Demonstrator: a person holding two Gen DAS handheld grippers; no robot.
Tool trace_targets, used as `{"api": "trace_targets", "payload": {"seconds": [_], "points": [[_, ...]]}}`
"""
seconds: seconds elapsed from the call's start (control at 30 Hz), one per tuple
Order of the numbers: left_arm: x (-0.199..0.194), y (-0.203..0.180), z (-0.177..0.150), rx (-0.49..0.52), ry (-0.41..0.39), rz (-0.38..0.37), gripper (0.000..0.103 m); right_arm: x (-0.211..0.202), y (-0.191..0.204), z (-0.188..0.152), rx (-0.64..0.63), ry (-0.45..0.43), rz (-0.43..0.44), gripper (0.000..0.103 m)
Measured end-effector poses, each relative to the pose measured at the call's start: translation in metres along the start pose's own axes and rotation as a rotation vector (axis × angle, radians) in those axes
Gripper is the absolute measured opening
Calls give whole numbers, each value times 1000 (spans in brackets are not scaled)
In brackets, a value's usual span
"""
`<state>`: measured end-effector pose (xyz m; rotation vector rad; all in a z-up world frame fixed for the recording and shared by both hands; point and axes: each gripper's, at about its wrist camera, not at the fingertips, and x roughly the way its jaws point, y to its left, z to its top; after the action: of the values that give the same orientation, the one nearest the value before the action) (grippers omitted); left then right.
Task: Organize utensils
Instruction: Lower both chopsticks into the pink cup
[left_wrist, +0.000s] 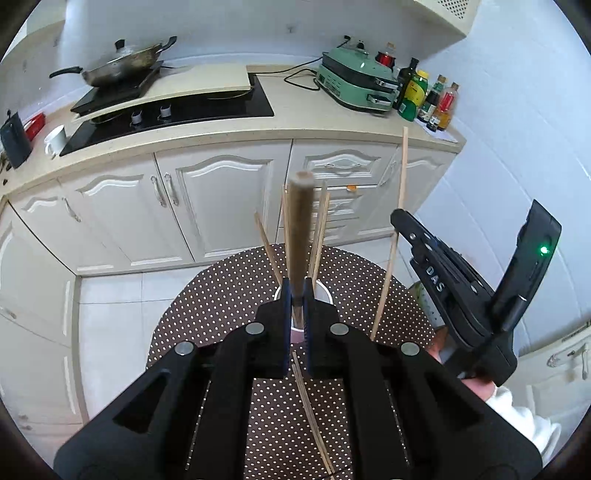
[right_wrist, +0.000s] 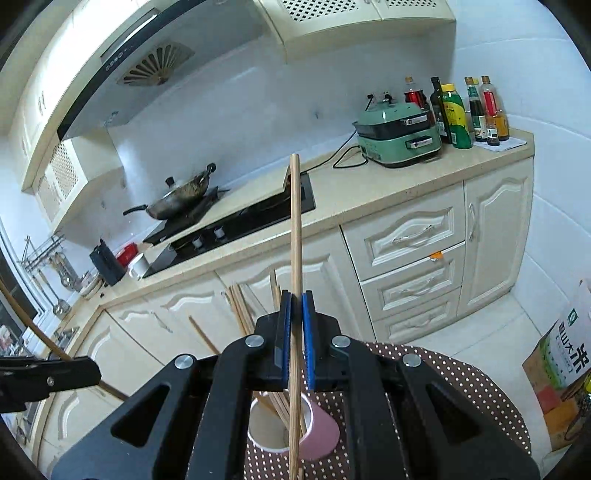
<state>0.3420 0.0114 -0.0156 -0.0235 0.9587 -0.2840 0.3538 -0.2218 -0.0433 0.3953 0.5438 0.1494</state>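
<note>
the left gripper (left_wrist: 295, 291) is clamped on a thick, dark-brown wooden handle (left_wrist: 300, 229), probably a spoon or ladle, though its working end is hidden. the handle stands nearly upright between the blue pads, above the mouth of the white-lined pink cup (right_wrist: 320, 430) that sits on the brown tablecloth with white polka dots (left_wrist: 221, 295). whether its lower end is inside the cup cannot be told, since the gripper body covers that spot.

the right gripper (right_wrist: 296, 325) is closed on a single long pale wooden chopstick (right_wrist: 295, 236). in its own view the stick runs up past the jaws and down across the cup's opening, so it seems to be just above or barely entering the cup.

the cup already holds a bundle of thin pale wooden chopsticks (left_wrist: 319, 221), leaning outward at different angles, so a good part of the sorting looks done. what is left, as far as can be seen: the two held pieces are not yet released into the cup, and at least a couple of loose thin chopsticks (left_wrist: 308, 402) lie flat on the tablecloth, nearer the camera than the cup. these would need picking up too. the task looks past its middle but not finished.
</note>
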Motion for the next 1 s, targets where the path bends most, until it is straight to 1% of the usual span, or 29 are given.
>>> {"api": "trace_targets", "payload": {"seconds": [0.07, 0.2, 0.23, 0.33, 0.47, 0.57, 0.67, 0.73, 1.0], "points": [[4, -3, 4, 26, 2, 28, 6, 5, 0, 2, 10, -6, 0, 5], [18, -3, 9, 40, 11, 58, 6, 16, 3, 3, 13, -11, 5, 5], [24, -1, 10, 28, 21, 50, 6, 20, 4, 1, 9, -11, 5, 5], [32, 2, 15, 19, 16, 49, 6, 30, 3, -2, 8, -8, -2, 5], [40, 5, 24, 9, 21, 39, 6, 45, -1, -8, 33, 8, -11, 5], [43, 9, 32, -6, 35, 8, 6, 55, -2, -11, 32, 23, -16, 5], [47, 7, 36, 21, 33, 26, 6, 63, -3, -13, 31, 24, -20, 5], [56, 6, 36, 31, 55, 36, 6, 69, -4, -15, 39, 28, -22, 5], [99, 9, 18, 14, 166, 16, 6, 87, -10, -32, 36, 50, -32, 5]]}}
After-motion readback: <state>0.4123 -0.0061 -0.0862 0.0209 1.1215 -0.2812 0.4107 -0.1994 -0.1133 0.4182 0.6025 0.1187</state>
